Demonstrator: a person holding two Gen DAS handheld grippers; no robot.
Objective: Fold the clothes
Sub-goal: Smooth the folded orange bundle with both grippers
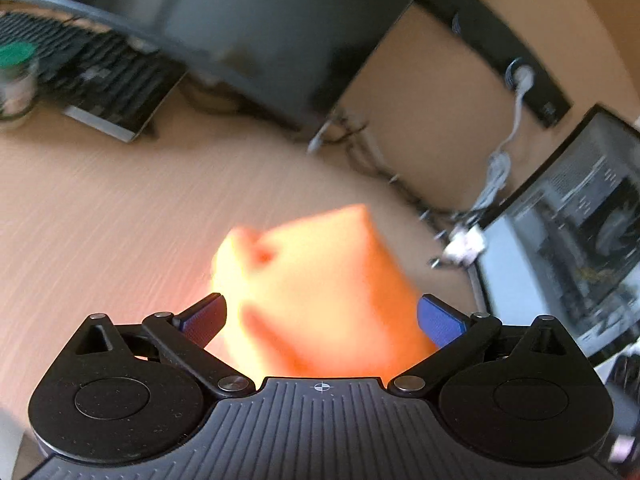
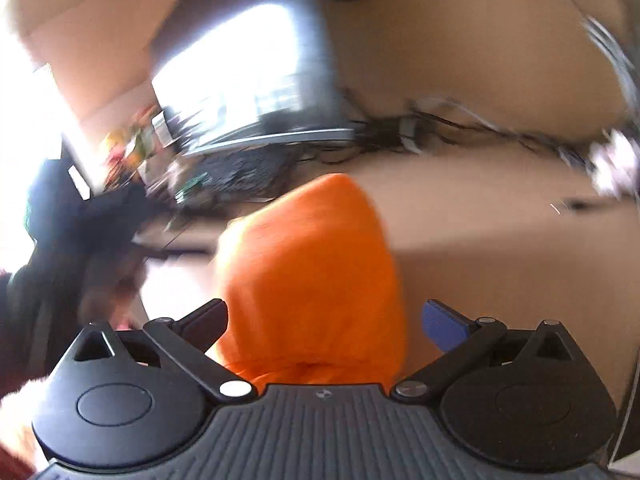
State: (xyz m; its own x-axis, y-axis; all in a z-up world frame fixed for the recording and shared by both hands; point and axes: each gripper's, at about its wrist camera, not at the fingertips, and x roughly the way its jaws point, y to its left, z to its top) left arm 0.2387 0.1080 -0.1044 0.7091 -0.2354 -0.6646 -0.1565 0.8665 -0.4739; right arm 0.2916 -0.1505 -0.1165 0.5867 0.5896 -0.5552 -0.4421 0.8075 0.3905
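Note:
An orange cloth (image 1: 320, 296) fills the space between the fingers of my left gripper (image 1: 320, 316). The blue pads (image 1: 440, 320) stand wide apart on either side of it, so the gripper is open. The same orange cloth (image 2: 312, 272) rises as a bunched hump between the fingers of my right gripper (image 2: 324, 320), whose jaws are also wide apart and open. Both views are motion-blurred. Where the cloth's lower edge lies is hidden behind the gripper bodies.
The cloth is over a light wooden desk (image 1: 100, 208). A keyboard (image 1: 100, 76) and a dark monitor (image 1: 280, 20) stand at the back, a PC case (image 1: 580, 220) to the right with cables (image 1: 496, 168). A bright screen (image 2: 240, 80) and clutter (image 2: 132, 144) show in the right wrist view.

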